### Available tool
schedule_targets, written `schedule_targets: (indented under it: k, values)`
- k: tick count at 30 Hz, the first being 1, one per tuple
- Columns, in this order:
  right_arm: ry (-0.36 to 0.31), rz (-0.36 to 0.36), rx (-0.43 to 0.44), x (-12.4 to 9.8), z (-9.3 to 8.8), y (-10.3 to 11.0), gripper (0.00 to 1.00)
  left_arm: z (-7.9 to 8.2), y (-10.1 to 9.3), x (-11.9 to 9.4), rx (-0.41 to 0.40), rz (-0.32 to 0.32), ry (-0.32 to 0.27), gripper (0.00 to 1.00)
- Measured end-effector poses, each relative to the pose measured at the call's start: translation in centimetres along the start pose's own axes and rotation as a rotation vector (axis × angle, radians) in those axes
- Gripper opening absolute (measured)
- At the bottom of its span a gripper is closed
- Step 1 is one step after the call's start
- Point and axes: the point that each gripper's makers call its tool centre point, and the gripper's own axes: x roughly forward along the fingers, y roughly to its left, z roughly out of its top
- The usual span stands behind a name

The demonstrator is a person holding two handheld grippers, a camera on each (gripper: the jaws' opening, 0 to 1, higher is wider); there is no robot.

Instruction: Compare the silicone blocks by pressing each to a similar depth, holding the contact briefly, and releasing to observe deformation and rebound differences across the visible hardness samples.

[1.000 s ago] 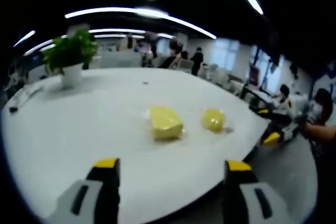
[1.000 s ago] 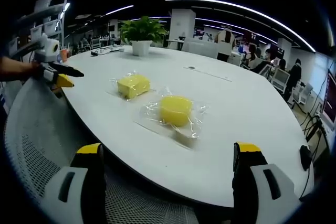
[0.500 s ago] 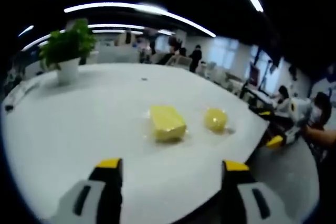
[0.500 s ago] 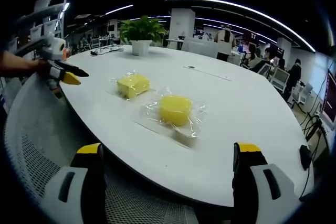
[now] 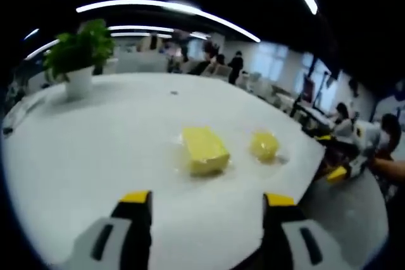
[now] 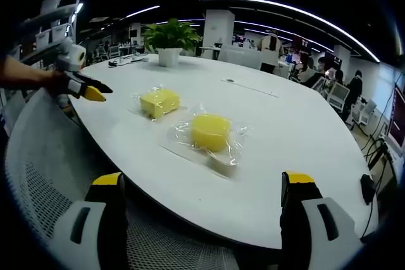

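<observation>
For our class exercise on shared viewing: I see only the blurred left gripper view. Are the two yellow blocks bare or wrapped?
Observer: In the right gripper view, the round block lies inside a clear plastic bag.
Operator: And the square one?
Observer: The square block is bagged too, apart from the round one.
Operator: Where is my gripper?
Observer: The left gripper hovers at the table edge, touching neither block.

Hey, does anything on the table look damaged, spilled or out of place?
Nothing stands out. The rectangular yellow block and the round yellow block lie flat in clear wrappers on the white table, apart from each other, unsquashed. The potted plant stands upright.
</observation>
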Motion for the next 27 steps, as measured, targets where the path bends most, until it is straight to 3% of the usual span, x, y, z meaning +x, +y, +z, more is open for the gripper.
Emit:
schedule_targets:
  k: [16,27]
  values:
    - [0.004,-0.002,0.001,0.0,-0.1,-0.1,0.96,0.1,0.3,2.0,-0.015,-0.029,0.024,0.69]
    - [0.008,-0.009,0.004,0.0,-0.2,-0.2,0.96,1.2,1.2,3.5,-0.011,-0.035,0.025,0.68]
